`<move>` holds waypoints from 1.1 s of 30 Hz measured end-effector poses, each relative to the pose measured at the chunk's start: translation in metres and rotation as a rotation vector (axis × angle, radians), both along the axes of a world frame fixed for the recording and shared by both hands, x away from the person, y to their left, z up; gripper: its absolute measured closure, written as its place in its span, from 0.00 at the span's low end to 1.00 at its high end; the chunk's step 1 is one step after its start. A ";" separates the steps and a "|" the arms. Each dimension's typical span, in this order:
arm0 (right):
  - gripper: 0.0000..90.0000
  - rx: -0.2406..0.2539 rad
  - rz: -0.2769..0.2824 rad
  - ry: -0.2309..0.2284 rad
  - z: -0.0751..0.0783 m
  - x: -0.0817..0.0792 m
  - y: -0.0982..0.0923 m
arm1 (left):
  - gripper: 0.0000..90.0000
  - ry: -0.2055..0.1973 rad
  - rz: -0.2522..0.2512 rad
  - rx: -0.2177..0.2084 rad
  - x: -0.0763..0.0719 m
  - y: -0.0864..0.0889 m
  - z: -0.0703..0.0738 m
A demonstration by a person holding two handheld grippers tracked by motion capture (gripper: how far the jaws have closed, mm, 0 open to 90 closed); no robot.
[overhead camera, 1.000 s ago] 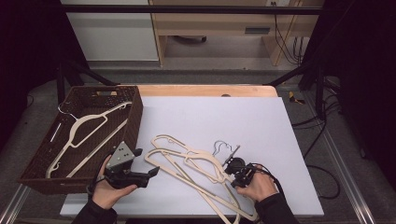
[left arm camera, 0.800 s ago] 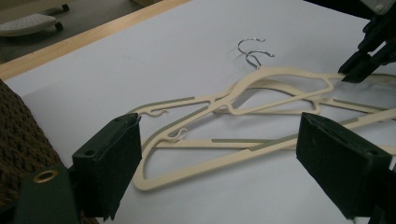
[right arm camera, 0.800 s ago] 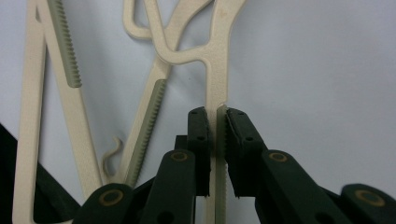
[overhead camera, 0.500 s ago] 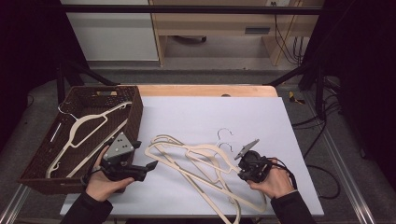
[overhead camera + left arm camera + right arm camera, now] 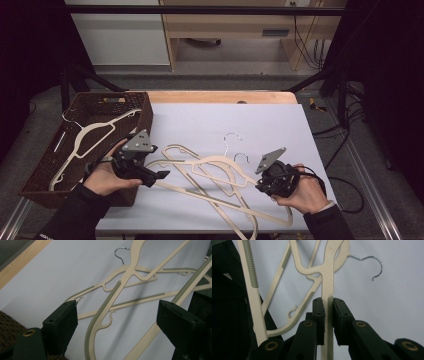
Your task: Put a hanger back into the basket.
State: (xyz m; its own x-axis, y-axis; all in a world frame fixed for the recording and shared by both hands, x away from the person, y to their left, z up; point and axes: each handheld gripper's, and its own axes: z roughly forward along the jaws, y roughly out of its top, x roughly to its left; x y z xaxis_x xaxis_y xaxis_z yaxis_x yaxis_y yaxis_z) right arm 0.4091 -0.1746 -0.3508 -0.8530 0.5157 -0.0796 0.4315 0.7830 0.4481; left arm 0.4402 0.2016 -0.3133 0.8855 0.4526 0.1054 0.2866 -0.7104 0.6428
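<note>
I see my right gripper at 5 o'clock gripping a cream hanger; left gripper at 7 o'clock beside the wicker basket.

Both forearms wear dark long sleeves. Each black two-jaw gripper, left gripper and right gripper, carries a grey three-cornered plate and a thin black cable. Brass-coloured rivets stud the black jaw links.

Right gripper has lifted and swung right, jaws clamped on a cream hanger arm, raising it off the sheet; its hook has shifted right. Left gripper has risen slightly, jaws wide, closing a touch, hanger arm between them ungripped
</note>
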 end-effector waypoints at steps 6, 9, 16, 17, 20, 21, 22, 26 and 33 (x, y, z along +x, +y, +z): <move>0.90 -0.012 0.046 -0.025 0.015 -0.009 0.003 | 0.27 0.042 -0.104 0.095 0.009 -0.011 -0.004; 0.90 -0.012 0.068 -0.041 0.020 -0.013 0.006 | 0.33 0.072 -0.136 0.136 0.016 -0.015 -0.009; 0.90 -0.008 0.093 -0.045 0.024 -0.016 0.010 | 0.56 0.144 -0.163 0.161 0.024 -0.019 -0.017; 0.90 -0.011 0.098 -0.048 0.025 -0.016 0.010 | 0.59 0.148 -0.170 0.162 0.024 -0.019 -0.018; 0.90 -0.009 0.093 -0.047 0.025 -0.016 0.010 | 0.68 0.165 -0.197 0.167 0.024 -0.020 -0.018; 0.90 -0.011 0.096 -0.042 0.025 -0.016 0.010 | 0.71 0.174 -0.211 0.168 0.023 -0.020 -0.019; 0.90 -0.012 0.097 -0.041 0.025 -0.016 0.011 | 0.74 0.178 -0.217 0.168 0.023 -0.020 -0.018; 0.90 -0.015 0.106 -0.046 0.025 -0.016 0.012 | 0.77 0.195 -0.225 0.164 0.022 -0.020 -0.018; 0.90 -0.021 0.121 -0.054 0.026 -0.016 0.014 | 0.78 0.238 -0.228 0.172 0.022 -0.019 -0.018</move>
